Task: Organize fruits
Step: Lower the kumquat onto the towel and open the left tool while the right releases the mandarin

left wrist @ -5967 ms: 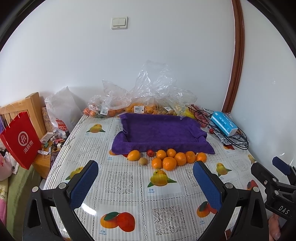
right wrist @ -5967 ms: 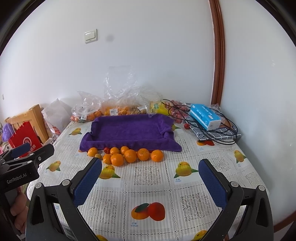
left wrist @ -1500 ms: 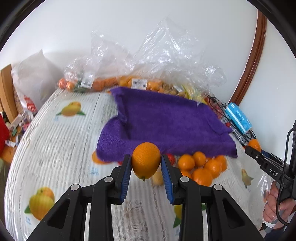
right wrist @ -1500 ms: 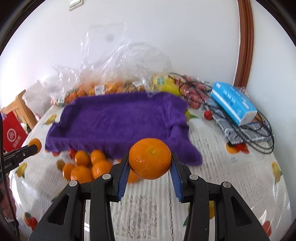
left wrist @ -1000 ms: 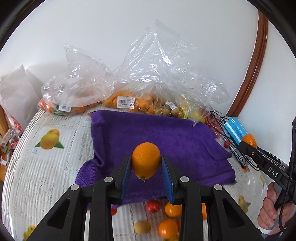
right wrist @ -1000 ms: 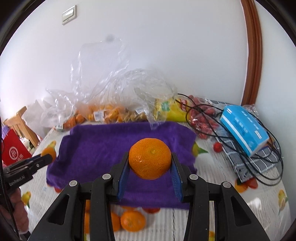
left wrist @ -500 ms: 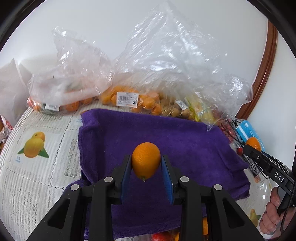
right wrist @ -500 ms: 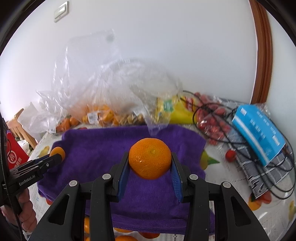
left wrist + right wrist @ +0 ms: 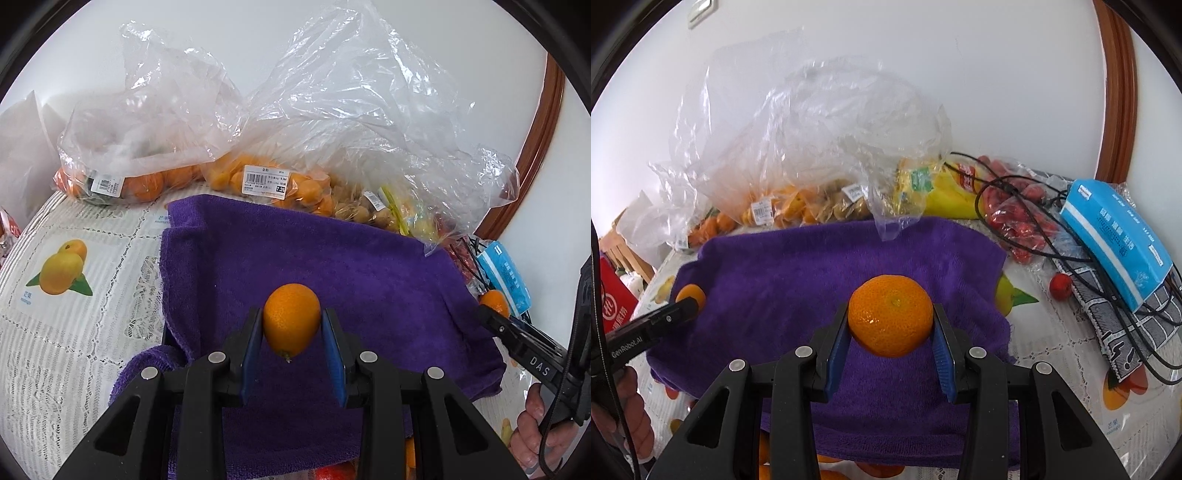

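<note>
left gripper [image 9: 291,332] pinching oval orange [image 9: 291,318], hovering over purple towel [image 9: 332,266] | right gripper [image 9: 891,334] pinching mandarin [image 9: 890,316], hovering over same towel | lying behind towel: fruit bags [image 9: 266,181] | sitting right: blue box [image 9: 1115,236]

Two held oranges [image 9: 291,320], one purple towel [image 9: 369,273], one blue box [image 9: 1115,243].

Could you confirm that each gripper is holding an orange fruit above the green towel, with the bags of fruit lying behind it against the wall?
Not quite: the towel is purple, not green, as the right wrist view shows. The rest holds: the left gripper grips an oval orange fruit, the right gripper a round one, bags of fruit behind.
</note>
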Demonstrator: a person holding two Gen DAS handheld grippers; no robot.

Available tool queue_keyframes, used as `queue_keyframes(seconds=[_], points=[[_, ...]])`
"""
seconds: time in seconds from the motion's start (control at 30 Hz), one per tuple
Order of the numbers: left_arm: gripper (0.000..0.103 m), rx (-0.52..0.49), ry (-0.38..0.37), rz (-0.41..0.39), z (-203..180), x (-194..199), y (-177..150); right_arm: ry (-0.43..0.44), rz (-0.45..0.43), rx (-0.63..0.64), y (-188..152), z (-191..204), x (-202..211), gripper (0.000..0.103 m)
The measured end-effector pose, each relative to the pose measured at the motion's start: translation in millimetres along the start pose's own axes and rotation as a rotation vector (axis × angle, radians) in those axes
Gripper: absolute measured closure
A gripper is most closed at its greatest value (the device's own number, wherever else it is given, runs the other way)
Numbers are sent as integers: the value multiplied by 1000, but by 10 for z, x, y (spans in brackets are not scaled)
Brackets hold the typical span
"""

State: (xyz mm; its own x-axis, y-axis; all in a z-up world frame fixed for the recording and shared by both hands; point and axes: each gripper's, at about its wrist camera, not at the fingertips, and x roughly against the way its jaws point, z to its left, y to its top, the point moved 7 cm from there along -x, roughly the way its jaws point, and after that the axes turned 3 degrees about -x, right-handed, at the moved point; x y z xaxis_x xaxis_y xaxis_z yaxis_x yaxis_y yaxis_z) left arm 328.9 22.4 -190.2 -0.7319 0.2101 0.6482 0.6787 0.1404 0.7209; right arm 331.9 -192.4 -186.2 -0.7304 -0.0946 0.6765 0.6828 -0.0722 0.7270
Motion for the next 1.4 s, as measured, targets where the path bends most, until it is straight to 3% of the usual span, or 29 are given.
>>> queue_keyframes(seconds=[1.4], points=[[72, -31, 26, 91, -41, -204, -127, -29, 115, 40, -230, 53, -295, 61]])
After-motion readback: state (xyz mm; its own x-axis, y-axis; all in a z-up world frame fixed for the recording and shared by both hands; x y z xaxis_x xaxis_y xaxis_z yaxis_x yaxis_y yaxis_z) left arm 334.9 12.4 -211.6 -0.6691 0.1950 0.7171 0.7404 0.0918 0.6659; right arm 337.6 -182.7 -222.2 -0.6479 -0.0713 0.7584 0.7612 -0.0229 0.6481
